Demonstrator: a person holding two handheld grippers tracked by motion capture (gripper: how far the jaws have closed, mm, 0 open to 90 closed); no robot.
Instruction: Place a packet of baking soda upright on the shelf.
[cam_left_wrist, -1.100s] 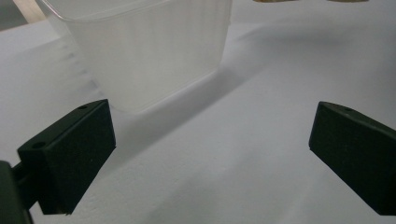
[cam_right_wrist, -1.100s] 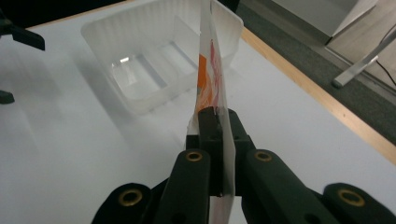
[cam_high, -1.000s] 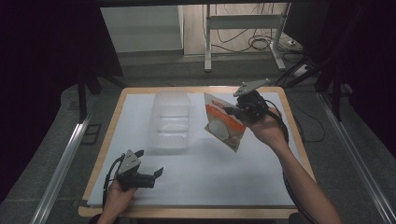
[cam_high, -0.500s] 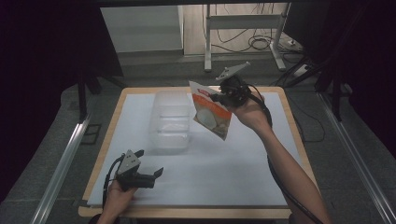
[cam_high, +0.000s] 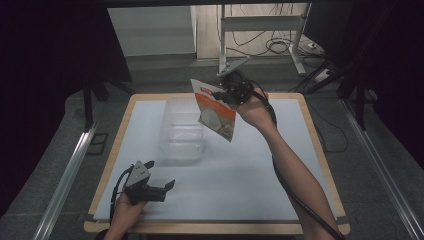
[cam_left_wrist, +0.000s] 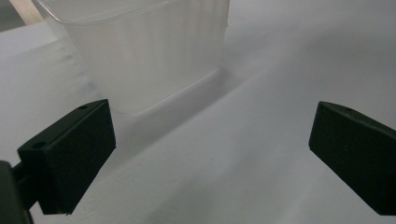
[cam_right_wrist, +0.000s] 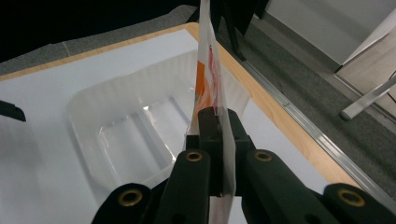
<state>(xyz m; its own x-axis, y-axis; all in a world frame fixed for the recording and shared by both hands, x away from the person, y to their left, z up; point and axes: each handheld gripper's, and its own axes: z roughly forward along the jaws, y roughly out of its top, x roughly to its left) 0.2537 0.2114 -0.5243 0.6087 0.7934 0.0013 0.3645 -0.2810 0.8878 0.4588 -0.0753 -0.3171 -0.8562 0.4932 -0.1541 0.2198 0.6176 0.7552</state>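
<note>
My right gripper (cam_high: 220, 94) is shut on the edge of a white and orange pouch (cam_high: 214, 110), which hangs in the air just right of a clear plastic tub (cam_high: 182, 131). In the right gripper view the pouch (cam_right_wrist: 210, 79) stands edge-on between the closed jaws, above the tub (cam_right_wrist: 140, 121), whose inside looks bare. My left gripper (cam_high: 165, 189) rests low near the table's front left corner, jaws wide apart with nothing between them. In the left gripper view the tub's near wall (cam_left_wrist: 140, 51) stands ahead of the open jaws.
A white sheet (cam_high: 250, 165) covers the wooden table (cam_high: 320, 150). Behind the far edge stand a metal frame (cam_high: 260, 30) and loose cables (cam_high: 280, 47) on the floor. An aluminium rail (cam_high: 65, 175) runs along the left side.
My right gripper has carried the pouch leftward and away from me, from the table's right half to beside the tub. The left gripper has stayed put.
</note>
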